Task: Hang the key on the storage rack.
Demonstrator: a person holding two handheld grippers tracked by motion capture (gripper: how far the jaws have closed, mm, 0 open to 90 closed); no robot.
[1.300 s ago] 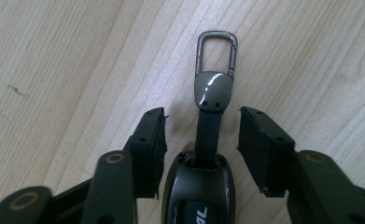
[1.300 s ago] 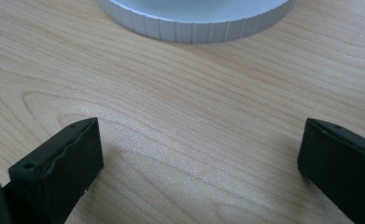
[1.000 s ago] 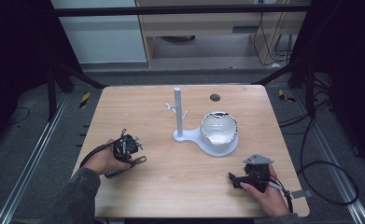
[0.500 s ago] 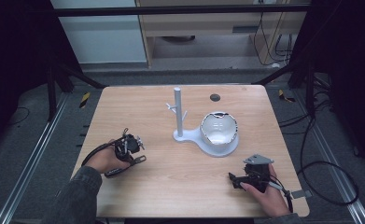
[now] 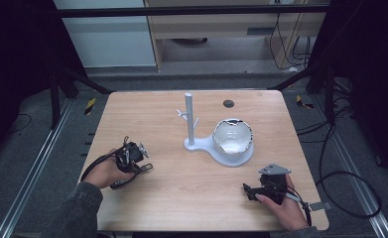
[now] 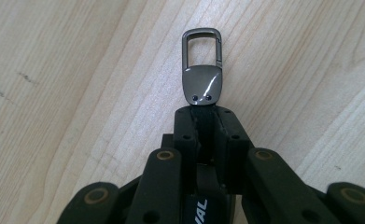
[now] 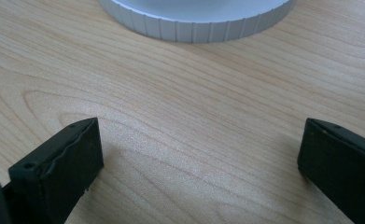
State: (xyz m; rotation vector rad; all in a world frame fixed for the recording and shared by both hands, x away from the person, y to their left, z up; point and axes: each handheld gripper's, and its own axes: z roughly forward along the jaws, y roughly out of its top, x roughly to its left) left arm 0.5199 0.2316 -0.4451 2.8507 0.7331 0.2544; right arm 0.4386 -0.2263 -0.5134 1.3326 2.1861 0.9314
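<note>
Slippage is the main risk, I judge: in the high view the left gripper (image 5: 141,159) sits at the table's (image 5: 147,106) left with the keychain clip (image 5: 146,167) poking out, well apart from the white stand (image 5: 189,119) with its pegs and bowl-like base (image 5: 233,136). In the left gripper view the jaws have just been closing and now pinch only the strap end below the clip (image 6: 202,70), so it could twist or drop. In the right gripper view the jaws stand wide and empty near the stand's ribbed rim (image 7: 194,23)
</note>
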